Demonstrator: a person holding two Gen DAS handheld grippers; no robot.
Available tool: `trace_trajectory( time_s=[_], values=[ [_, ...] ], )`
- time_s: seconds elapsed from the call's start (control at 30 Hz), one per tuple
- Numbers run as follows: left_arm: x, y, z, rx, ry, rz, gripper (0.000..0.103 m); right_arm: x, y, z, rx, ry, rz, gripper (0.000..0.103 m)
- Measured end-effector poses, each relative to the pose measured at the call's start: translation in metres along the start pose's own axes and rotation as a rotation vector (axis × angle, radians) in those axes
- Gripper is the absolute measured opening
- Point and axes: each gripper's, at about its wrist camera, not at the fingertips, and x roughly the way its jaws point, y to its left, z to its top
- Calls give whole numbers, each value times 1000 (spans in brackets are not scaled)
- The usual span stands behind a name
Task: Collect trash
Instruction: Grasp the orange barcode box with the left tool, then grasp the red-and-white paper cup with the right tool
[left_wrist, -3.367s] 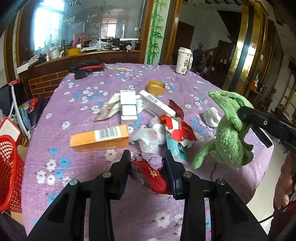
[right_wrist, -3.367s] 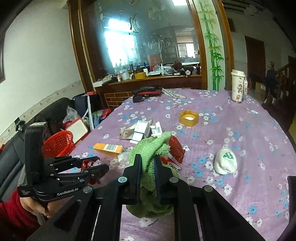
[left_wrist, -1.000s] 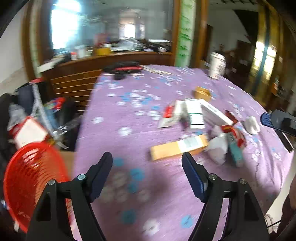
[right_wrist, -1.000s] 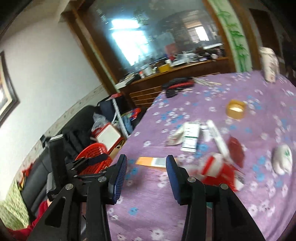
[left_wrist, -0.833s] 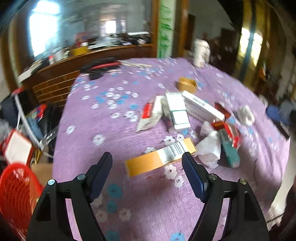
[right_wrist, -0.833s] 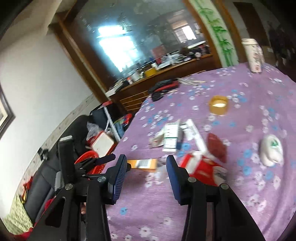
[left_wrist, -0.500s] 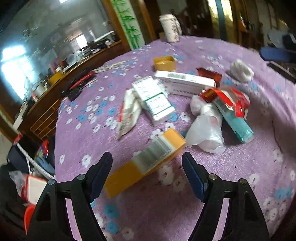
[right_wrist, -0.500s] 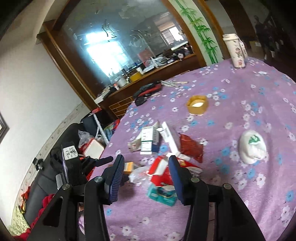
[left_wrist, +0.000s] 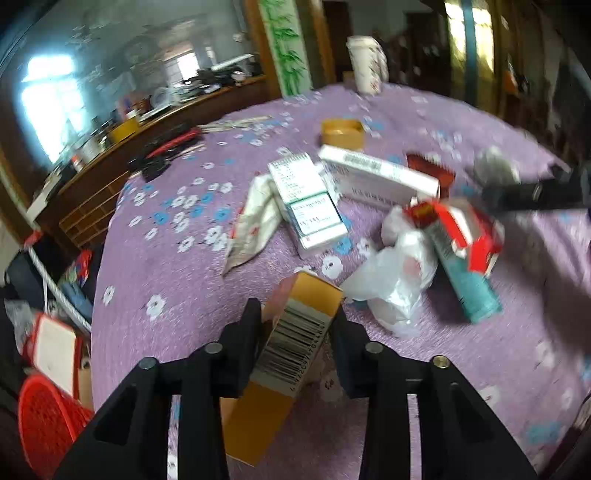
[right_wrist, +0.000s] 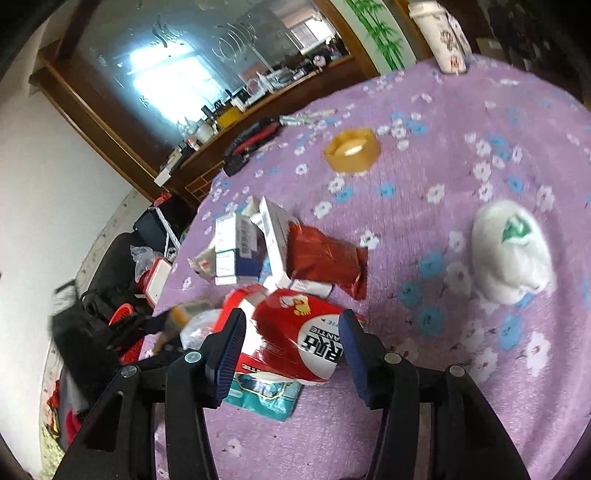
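Trash lies scattered on a purple flowered tablecloth. In the left wrist view my left gripper has its jaws on both sides of an orange barcoded box, touching it. A clear plastic bag, a teal box, a red-white carton and white boxes lie beyond. In the right wrist view my right gripper is open, its jaws around the red-white carton, apart from it. A dark red packet and a white wad lie further out.
A red basket stands on the floor at the left, beside the table edge. A tape roll, a white cup and black-red tools sit farther back. A wooden counter and a mirror stand behind the table.
My left gripper has moved in from above the basket and closed on the orange box. My right gripper has let go of the green cloth, opened, and come down around the red-white carton.
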Motion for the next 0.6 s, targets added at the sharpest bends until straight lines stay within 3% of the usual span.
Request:
trace_trajectory(
  time_s=[0.07,0.17,0.27,0.43,0.53,0.6],
  values=[
    [-6,11,-2,-116,8,-46,31,3,4,-4,-10,25,33,59],
    [-11,19,-7,-206,3,-55,31,2,25,-16,-83,59,75,69],
    [-16,23,-13,-264,-21,-69,31,-1,45,-26,-186,93,85,71],
    [2,30,-18,-297,35,-81,31,-2,54,-30,-333,52,-70,71],
    [14,32,-21,-309,73,-83,31,7,50,-25,-388,75,-114,71],
    [16,38,-22,-342,74,-123,31,13,55,-25,-444,83,-128,71]
  ],
)
